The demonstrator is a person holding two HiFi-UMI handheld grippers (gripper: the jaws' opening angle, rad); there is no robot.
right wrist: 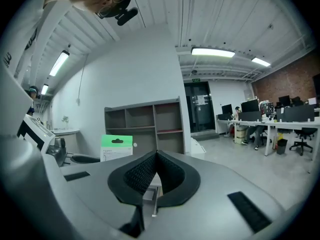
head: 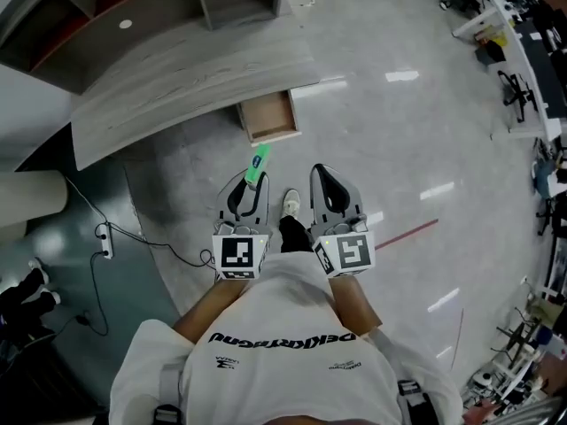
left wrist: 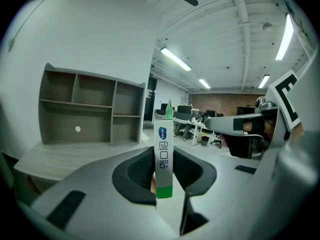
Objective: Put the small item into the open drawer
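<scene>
Green-white box, pinched by left gripper, points up-frame toward open drawer; right gripper pressed together, empty.

The far end of your open drawer hides under the desktop; the shelf unit runs off the far picture edge. Print on the box is too blurred to read.

Print on box and shirt, illegible.
</scene>
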